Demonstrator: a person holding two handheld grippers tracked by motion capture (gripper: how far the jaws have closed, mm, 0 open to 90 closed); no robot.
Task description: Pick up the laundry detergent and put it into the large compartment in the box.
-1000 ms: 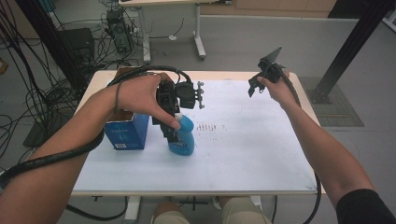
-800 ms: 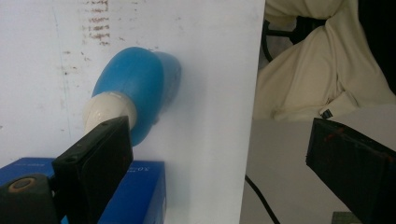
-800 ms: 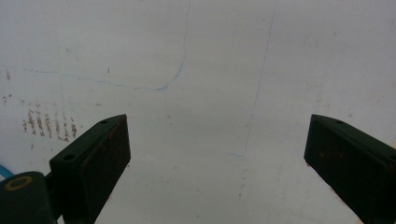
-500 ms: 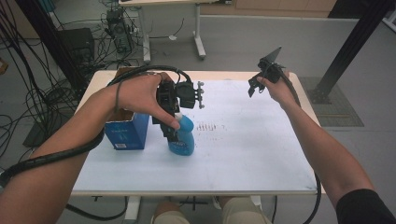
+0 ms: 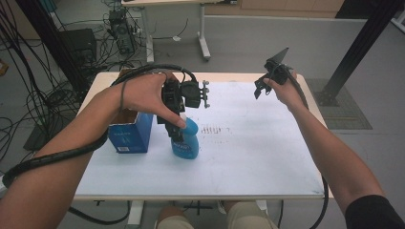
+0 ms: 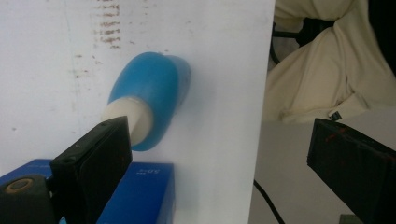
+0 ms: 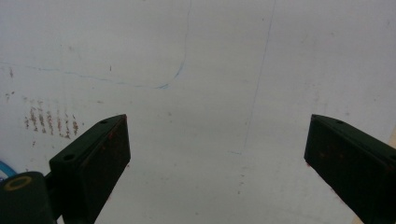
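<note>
Two things stand close together at the left of the desk (image 5: 267,162): a blue bottle (image 5: 187,142) with a pale neck, upright, and a blue box (image 5: 130,134) just beside it. The left tongs (image 5: 177,128) hang right over the bottle, pointing down. In the left gripper view the jaws are spread wide, one jaw overlapping the pale neck (image 6: 135,122) in the picture and the other far off past the desk edge, so nothing is pinched; whether the near jaw touches the neck I cannot tell. The right tongs (image 5: 260,88) are held up over the far right of the desk, well apart from both things, their jaws likewise spread with only bare white surface between them.

The main risk, as I judge it, is a tip-over. The bottle is tall and narrow at the top, and a jaw nudging the neck sideways could topple it toward the desk's near edge or against the box. Closing off-centre could let the rounded shoulder slip out. The trailing cable (image 5: 62,152) by the left forearm could also drag the box.
</note>
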